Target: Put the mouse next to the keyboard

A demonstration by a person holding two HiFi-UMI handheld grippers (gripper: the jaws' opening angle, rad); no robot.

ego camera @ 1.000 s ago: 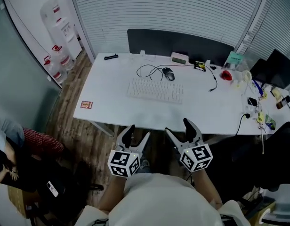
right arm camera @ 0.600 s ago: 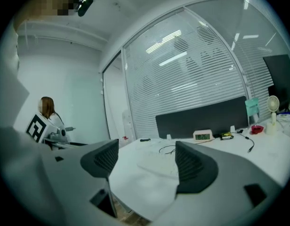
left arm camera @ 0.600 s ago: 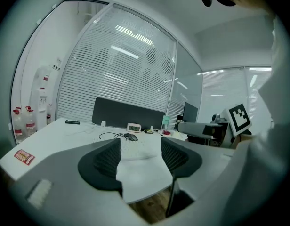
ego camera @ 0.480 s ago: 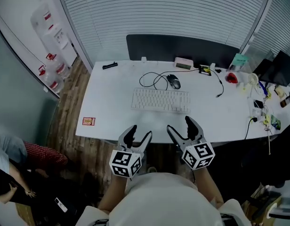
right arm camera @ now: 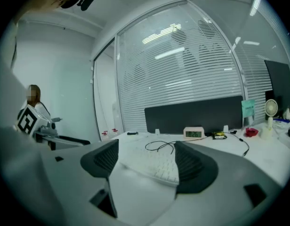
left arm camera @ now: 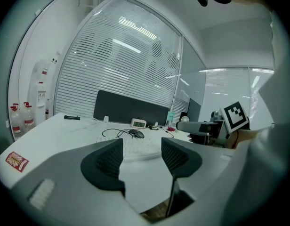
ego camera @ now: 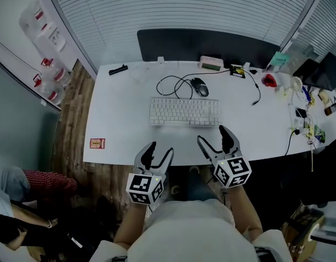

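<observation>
White keyboard (ego camera: 184, 112), black mouse (ego camera: 200, 86), white desk (ego camera: 119, 130)

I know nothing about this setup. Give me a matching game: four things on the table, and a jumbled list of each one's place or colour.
1 mouse
2 keyboard
3 clock
4 flat packet

A red, near the table's front left corner
B white, mid-table
C black, just behind the keyboard
D back edge, before the dark panel

Pairs: 1-C; 2-B; 3-D; 4-A

one white desk (ego camera: 119, 119), one keyboard (ego camera: 184, 112), one mouse (ego camera: 199, 86), one clock (ego camera: 211, 63), one red packet (ego camera: 97, 143), one black pen (ego camera: 118, 69).
</observation>
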